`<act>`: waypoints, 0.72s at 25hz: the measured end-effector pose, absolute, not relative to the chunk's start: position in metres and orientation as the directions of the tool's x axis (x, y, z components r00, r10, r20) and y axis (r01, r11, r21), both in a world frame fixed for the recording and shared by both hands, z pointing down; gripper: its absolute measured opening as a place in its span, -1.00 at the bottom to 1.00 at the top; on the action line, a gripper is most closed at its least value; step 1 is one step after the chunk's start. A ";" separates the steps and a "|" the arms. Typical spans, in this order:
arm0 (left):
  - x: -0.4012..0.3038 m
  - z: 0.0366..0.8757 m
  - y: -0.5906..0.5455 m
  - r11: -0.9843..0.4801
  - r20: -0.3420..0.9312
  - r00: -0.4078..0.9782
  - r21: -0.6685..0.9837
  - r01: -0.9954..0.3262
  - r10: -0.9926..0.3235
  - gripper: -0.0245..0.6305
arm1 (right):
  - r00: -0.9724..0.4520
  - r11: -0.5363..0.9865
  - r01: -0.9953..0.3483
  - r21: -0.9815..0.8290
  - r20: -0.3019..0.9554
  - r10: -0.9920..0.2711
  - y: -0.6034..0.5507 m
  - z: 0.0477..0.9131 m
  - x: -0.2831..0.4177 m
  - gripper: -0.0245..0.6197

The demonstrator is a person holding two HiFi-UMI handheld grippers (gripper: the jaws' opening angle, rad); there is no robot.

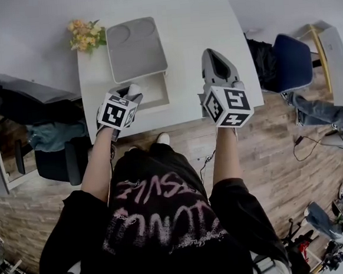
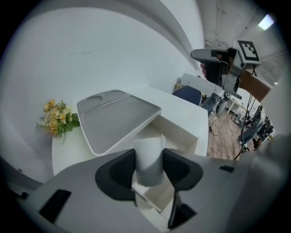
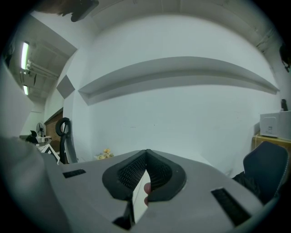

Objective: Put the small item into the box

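A small white cylinder-shaped item (image 2: pixel 149 164) stands upright between the dark pads of my left gripper (image 2: pixel 149 152), which is shut on it. Right under it lies the open white box (image 2: pixel 182 131), its grey lid (image 2: pixel 116 116) propped up at the back. In the head view the left gripper (image 1: pixel 127 98) hovers over the box (image 1: pixel 165 91) near the table's front edge, below the lid (image 1: pixel 135 47). My right gripper (image 1: pixel 213 54) is held above the table to the right of the box. Its jaws (image 3: pixel 146 154) are shut with nothing between them.
A bunch of yellow flowers (image 1: pixel 85 35) lies at the table's back left corner, beside the lid. A blue chair (image 1: pixel 293 62) stands off the table's right side and a dark office chair (image 1: pixel 55 160) off its left. The floor is wood.
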State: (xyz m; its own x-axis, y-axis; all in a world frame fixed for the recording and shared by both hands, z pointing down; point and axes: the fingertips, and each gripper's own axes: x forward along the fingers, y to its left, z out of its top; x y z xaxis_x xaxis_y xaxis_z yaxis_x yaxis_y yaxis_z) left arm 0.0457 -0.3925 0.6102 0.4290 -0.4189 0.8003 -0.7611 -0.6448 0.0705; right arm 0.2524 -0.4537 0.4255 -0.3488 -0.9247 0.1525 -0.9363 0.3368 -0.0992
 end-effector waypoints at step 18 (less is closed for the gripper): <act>0.044 0.610 -0.389 -0.650 0.789 0.428 0.049 -0.758 -0.440 -0.27 | -0.352 0.340 -0.935 -0.104 0.154 -0.923 -0.451 0.428 0.251 -0.89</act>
